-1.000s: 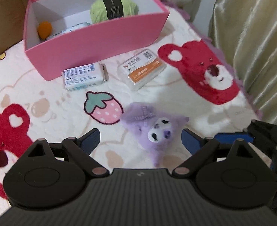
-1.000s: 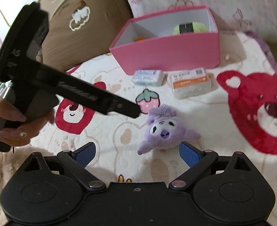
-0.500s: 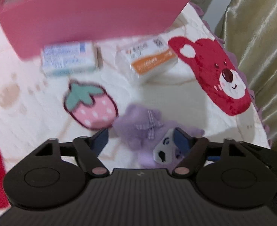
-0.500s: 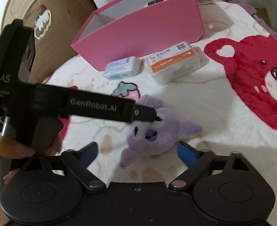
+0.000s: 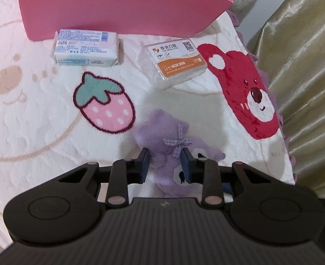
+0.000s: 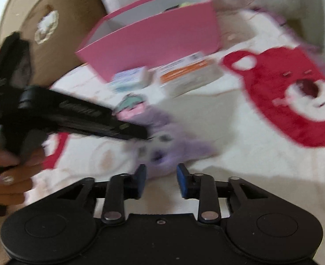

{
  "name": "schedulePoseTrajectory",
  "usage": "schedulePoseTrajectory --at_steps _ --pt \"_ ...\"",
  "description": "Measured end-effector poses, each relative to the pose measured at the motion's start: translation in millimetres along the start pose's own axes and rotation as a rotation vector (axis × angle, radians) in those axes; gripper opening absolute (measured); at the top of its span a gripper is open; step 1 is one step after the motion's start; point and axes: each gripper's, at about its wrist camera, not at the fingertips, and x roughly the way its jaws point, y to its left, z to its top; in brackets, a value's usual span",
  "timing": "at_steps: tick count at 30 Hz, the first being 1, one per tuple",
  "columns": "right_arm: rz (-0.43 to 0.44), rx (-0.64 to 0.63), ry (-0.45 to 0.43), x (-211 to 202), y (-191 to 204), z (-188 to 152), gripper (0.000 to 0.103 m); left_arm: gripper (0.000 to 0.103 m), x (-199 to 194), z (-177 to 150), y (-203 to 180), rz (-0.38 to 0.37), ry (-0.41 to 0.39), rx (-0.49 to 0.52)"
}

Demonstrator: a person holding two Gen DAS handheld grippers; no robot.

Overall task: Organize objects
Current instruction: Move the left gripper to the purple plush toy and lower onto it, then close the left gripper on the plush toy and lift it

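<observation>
A purple plush toy (image 5: pixel 162 132) with a gingham bow lies on the blanket in front of a pink box (image 5: pixel 118 6). My left gripper (image 5: pixel 165 165) points down at it. Its jaws are closing and the blue pads squeeze the plush's head from both sides. In the blurred right wrist view my right gripper (image 6: pixel 161 180) is closing too. The lower edge of the plush (image 6: pixel 162 152) reaches between its tips, with a gap still showing. The left gripper (image 6: pixel 145 134), held by a hand (image 6: pixel 14 172), comes in from the left onto the plush.
A wrapped tissue pack (image 5: pixel 86 48) and a clear box with an orange label (image 5: pixel 177 61) lie against the pink box (image 6: pixel 153 39). A gold curtain (image 5: pixel 306 66) hangs past the blanket's right edge. A brown cushion (image 6: pixel 40 22) stands at the back left.
Both grippers came down onto the purple plush and their jaws narrowed from wide open. The left pads now clamp its head. The box's inside has left the left wrist view.
</observation>
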Motion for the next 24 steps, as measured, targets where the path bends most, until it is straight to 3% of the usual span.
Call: schedulePoseTrajectory --at_steps 1,3,5,10,11,12,15,23,24 --pt "0.029 -0.001 0.012 3 3 0 0.051 0.029 1 0 2 -0.013 0.006 -0.014" --pt "0.041 0.018 0.025 14 5 2 0.070 0.029 2 0 4 -0.029 0.013 -0.035" --pt "0.021 0.049 0.053 29 3 5 0.075 0.029 4 1 6 -0.041 0.018 -0.053" --pt "-0.065 0.042 0.068 45 6 7 0.073 0.029 5 1 12 -0.063 0.028 -0.088" --pt "-0.080 0.031 0.059 43 7 7 0.062 0.029 4 1 12 -0.062 0.024 -0.087" --pt "-0.104 0.017 0.050 42 7 6 0.057 0.029 4 1 12 -0.059 0.023 -0.084" --pt "-0.099 -0.008 0.037 35 3 5 0.049 0.030 4 2 11 -0.050 0.020 -0.072" --pt "-0.199 -0.138 0.052 23 1 9 0.049 0.041 1 6 10 0.018 -0.005 -0.032" --pt "-0.219 -0.146 0.051 20 0 10 0.053 0.043 2 7 11 0.014 -0.005 -0.036"
